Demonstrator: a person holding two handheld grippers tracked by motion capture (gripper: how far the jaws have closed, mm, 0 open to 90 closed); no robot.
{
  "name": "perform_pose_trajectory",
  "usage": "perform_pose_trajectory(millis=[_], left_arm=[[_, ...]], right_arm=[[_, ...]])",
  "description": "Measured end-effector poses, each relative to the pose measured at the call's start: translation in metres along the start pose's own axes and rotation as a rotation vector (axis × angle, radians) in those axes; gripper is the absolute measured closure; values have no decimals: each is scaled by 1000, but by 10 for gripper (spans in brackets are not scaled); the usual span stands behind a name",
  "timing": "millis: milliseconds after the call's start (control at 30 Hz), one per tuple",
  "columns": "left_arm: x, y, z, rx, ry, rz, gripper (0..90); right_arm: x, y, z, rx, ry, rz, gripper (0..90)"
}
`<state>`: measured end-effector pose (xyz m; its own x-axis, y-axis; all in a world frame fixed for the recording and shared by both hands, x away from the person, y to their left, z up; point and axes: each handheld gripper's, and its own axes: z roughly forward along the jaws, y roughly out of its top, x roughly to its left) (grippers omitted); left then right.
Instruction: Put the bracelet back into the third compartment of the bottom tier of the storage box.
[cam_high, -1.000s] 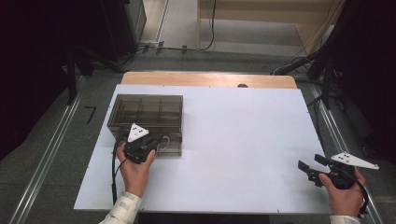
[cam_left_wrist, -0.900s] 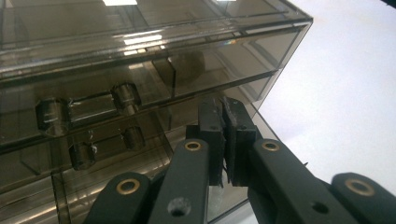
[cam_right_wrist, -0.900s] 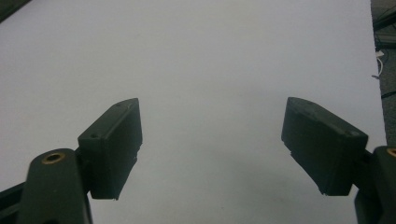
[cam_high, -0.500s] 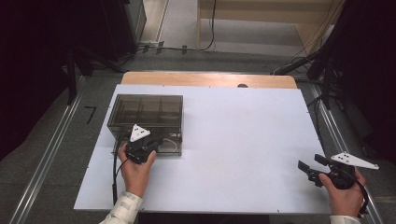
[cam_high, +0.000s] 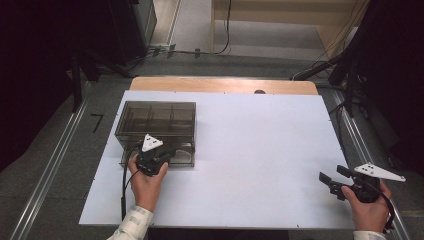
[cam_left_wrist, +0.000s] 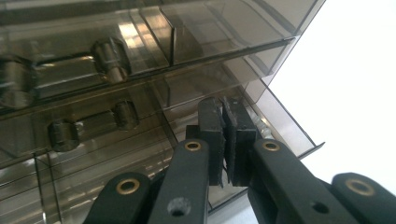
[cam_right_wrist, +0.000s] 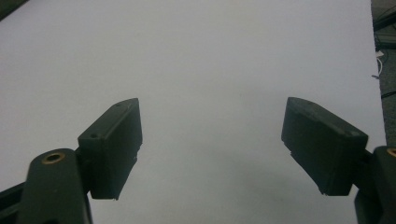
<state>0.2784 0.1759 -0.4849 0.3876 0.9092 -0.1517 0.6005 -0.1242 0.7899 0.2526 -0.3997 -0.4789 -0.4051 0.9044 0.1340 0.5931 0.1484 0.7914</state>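
Left gripper (cam_high: 167, 155): at front edge of the box, on the tabletop's left side; jaws nearly closed, pads pressed together w/ only a thin slit between. In the left gripper view (cam_left_wrist: 225, 140) pads sit at the front rim of a pulled-out drawer; whether they pinch the rim or a handle, can't tell.
Right gripper (cam_high: 334, 179): near front right corner of tabletop, well apart from the box; jaws spread wide, nothing between them. Right gripper view (cam_right_wrist: 212, 144) has bare white surface between the pads.
Tabletop (cam_high: 260, 150): white sheet over most of it, wood strip showing along far edge.
Box (cam_high: 156, 120): smoky see-through plastic organiser w/ compartments, left half of tabletop, just ahead of left gripper.
Drawer (cam_left_wrist: 285, 126): lower one, sticking out toward the left gripper; sth pale inside, too blurred to tell.
Hands: left hand (cam_high: 146, 184) wraps left gripper from behind, pale sleeve cuff at bottom edge; right hand (cam_high: 369, 210) holds right gripper.
Cable (cam_high: 123, 185): black, loops from left gripper down past the wrist.
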Motion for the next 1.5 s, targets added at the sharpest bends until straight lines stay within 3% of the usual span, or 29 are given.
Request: perform_pose_trajectory(millis=[533,733,933,1200,1500], left_arm=[[-1,-3,5,31,9,13,876],[1,-5,6,26,9,-5,843],[1,-5,4,7,10,-14,776],[0,-4,-2,-17,-2,-23,760],[1,-6,-11,-45,11,-31,690]], right_arm=[[0,0,0,5,0,-2,186],[0,0,0,6,-1,-2,186],[1,0,1,7,-1,-3,186],[0,0,0,7,-4,-4,186],[0,0,0,6,-5,-5,186]])
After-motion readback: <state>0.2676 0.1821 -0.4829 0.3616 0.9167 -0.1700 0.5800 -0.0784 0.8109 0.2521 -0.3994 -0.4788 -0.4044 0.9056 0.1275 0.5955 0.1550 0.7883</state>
